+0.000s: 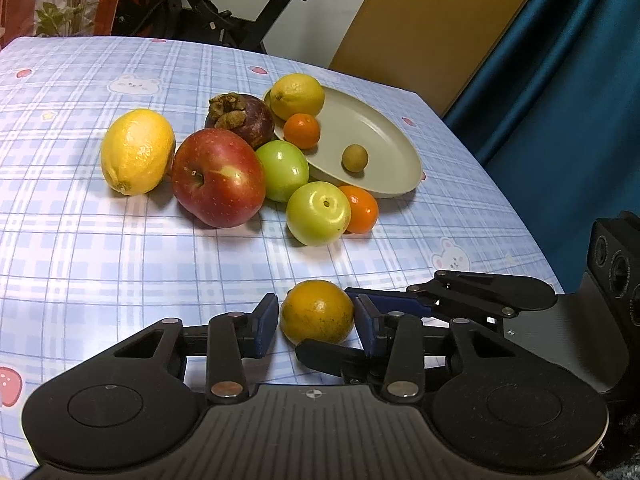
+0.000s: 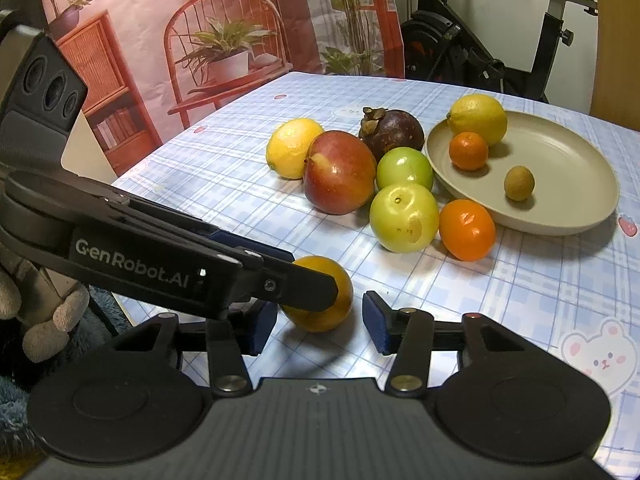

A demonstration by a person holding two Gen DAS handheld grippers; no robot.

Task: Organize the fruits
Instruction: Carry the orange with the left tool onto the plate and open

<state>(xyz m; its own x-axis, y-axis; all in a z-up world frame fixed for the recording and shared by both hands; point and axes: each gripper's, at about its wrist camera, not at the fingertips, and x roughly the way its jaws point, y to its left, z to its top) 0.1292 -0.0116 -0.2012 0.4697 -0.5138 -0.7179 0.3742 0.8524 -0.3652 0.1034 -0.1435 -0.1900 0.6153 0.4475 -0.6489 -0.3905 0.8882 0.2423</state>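
A yellow-orange citrus fruit [image 1: 317, 312] lies on the table between the pads of my left gripper [image 1: 316, 320], which stands open around it with small gaps. My right gripper [image 2: 320, 322] is open too, the same fruit [image 2: 320, 316] between its fingers, partly hidden by the left gripper's arm [image 2: 168, 264]. A beige plate [image 1: 384, 148] holds a lemon [image 1: 297, 96], a small mandarin [image 1: 302, 131] and a small brown fruit [image 1: 354, 157]. Beside it lie a lemon [image 1: 136, 151], a red apple [image 1: 218, 177], a mangosteen [image 1: 240, 118], two green apples [image 1: 318, 213] and a mandarin [image 1: 362, 209].
The table wears a blue checked cloth [image 1: 120, 264] with bunny prints. The right gripper's body [image 1: 608, 280] stands at the table's right edge. An exercise bike [image 2: 480, 52] and a printed backdrop [image 2: 200, 40] stand behind the table. A blue curtain [image 1: 560, 100] hangs at the right.
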